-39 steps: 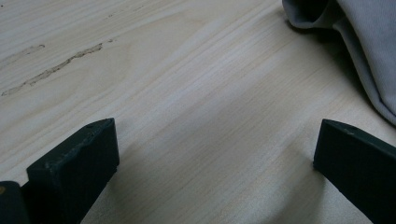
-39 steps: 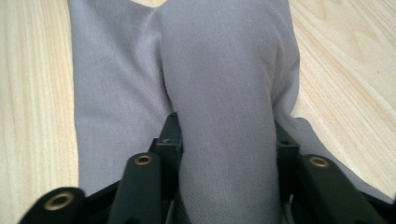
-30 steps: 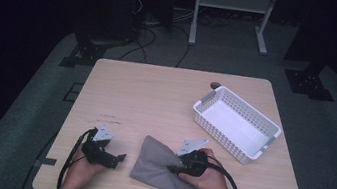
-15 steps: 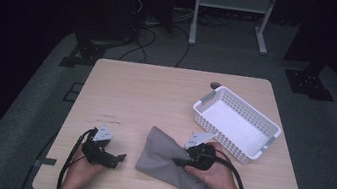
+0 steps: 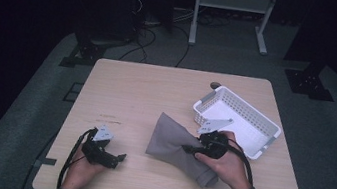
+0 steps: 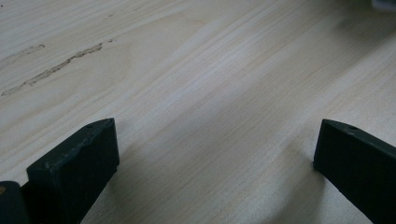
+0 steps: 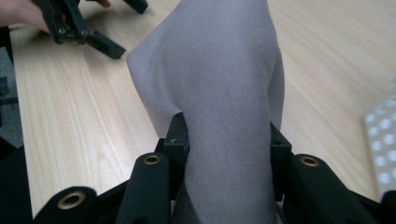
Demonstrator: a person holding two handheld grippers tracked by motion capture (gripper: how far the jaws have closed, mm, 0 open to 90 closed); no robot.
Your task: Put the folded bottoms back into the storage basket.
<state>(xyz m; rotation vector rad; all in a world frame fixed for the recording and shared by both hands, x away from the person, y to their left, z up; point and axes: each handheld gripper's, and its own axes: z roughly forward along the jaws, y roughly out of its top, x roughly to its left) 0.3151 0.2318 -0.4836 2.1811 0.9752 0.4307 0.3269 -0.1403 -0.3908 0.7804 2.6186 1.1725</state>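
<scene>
A grey cloth (image 5: 172,138) hangs lifted off the wooden table (image 5: 156,93), its far end spread toward the middle and its near end drooping by the person's right hand. My right gripper (image 5: 192,148) is shut on it; in the right gripper view the cloth (image 7: 224,84) is bunched between the two black jaws and rises away from them. My left gripper (image 5: 116,158) rests near the table's front left, held by the left hand, open. The left gripper view has its jaws standing wide apart over bare wood (image 6: 210,93) with nothing between them.
A white perforated basket (image 5: 236,121) stands on the right side of the table, just beyond the right hand. A small dark round object (image 5: 215,85) lies at the far edge behind it. Dark floor, cables and a metal stand surround the table.
The right hand has risen and moved toward the basket, pulling the grey cloth up off the table so it hangs and stretches. The left gripper has stayed where it was.
</scene>
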